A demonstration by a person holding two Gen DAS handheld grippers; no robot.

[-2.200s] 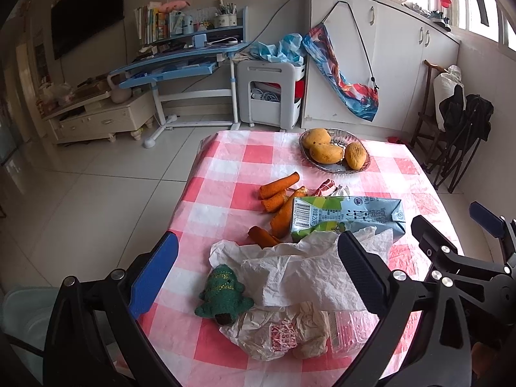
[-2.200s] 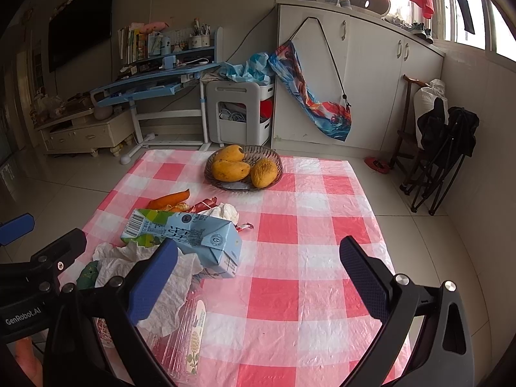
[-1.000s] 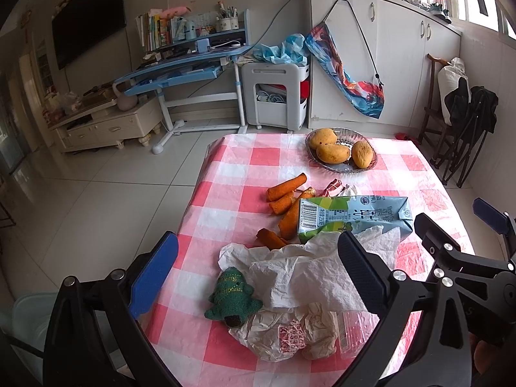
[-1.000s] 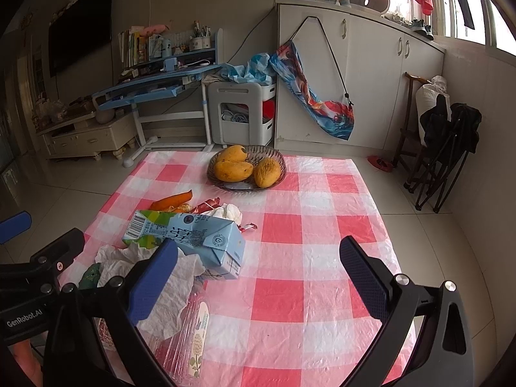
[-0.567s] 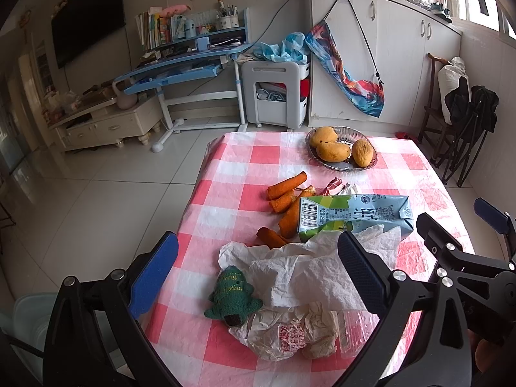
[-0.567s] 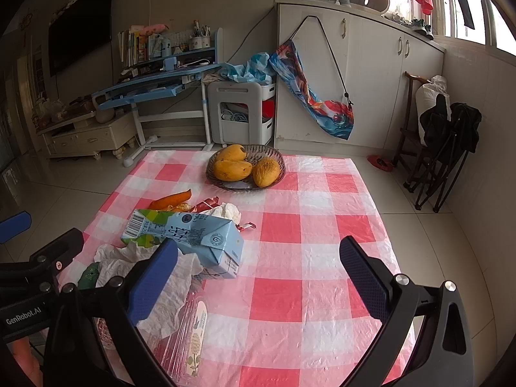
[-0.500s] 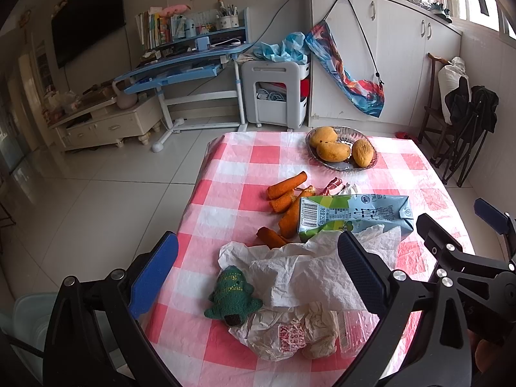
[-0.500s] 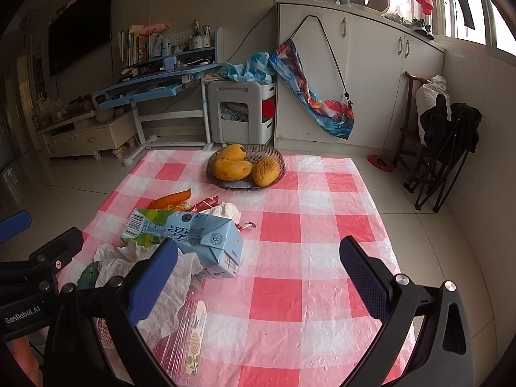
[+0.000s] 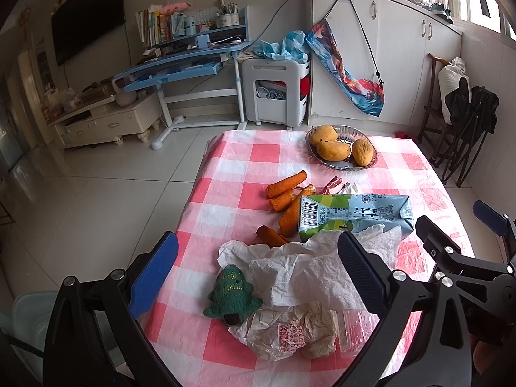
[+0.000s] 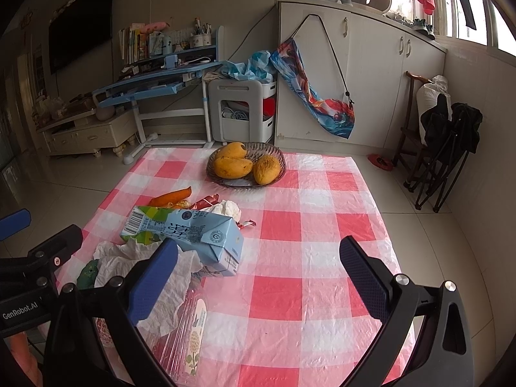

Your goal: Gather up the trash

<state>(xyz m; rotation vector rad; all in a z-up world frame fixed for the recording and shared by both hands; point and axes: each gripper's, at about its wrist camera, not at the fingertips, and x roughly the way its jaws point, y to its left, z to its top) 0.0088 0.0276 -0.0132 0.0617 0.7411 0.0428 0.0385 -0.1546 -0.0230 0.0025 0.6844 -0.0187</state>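
I'm seeing soft daylight coming in from the bright, slightly blown-out windows (image 10: 464,6) at upper right, leaving the dark wall-mounted television (image 9: 87,16) side dim. Fisheye curvature is bending both views' edges into black corners; shadows under the glossy red-and-white checked tablecloth's (image 10: 306,225) clutter are looking faint.

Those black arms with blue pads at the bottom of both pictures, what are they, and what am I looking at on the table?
They are two hand-held claws, one per hand of a person, each carrying a wide-angle camera that looks along its fingers. One picture comes from the left claw, the other from the right claw. Both are open and hold nothing. On the checked tablecloth lie a blue drink carton, crumpled white paper, a food wrapper, a clear plastic packet, carrot pieces, a green knitted toy and a bowl of mangoes.
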